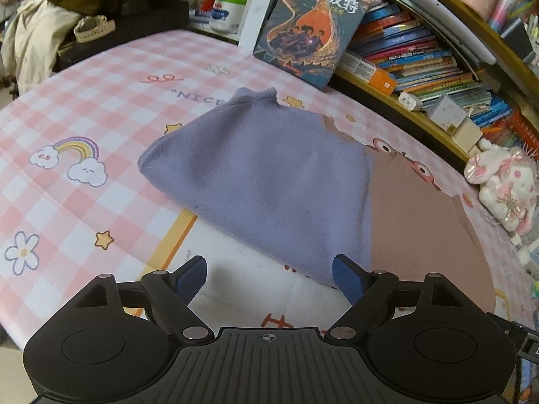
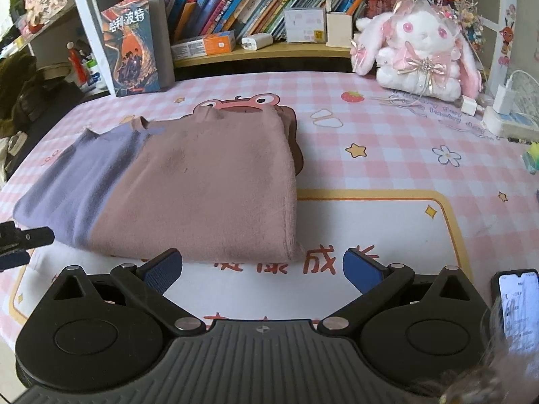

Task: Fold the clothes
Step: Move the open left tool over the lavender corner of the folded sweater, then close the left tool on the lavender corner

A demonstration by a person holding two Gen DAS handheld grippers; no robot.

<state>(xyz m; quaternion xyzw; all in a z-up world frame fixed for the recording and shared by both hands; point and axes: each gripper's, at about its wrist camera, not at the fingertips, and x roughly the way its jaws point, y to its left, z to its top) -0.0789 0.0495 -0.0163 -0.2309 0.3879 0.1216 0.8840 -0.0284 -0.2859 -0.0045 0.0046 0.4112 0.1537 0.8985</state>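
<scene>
Purple-pink folded garment (image 2: 188,181) lies just beyond both wide-open, empty hand-held grippers (image 1: 269,277) (image 2: 262,269).

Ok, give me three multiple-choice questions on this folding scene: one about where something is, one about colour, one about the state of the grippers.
1. Where does the plush bunny sit?
A. on the folded garment
B. at the table's far right, by the bookshelf
C. in the left gripper

2. Which colours does the folded garment show?
A. purple and dusty pink
B. green and white
C. all black

3. How are the left gripper and right gripper?
A. both shut on cloth
B. one open, one shut
C. both open, holding nothing

Answers: B, the bunny sits beside the shelf; A, purple part left, pink part right; C, both sets of fingers are spread with the table between them.
</scene>
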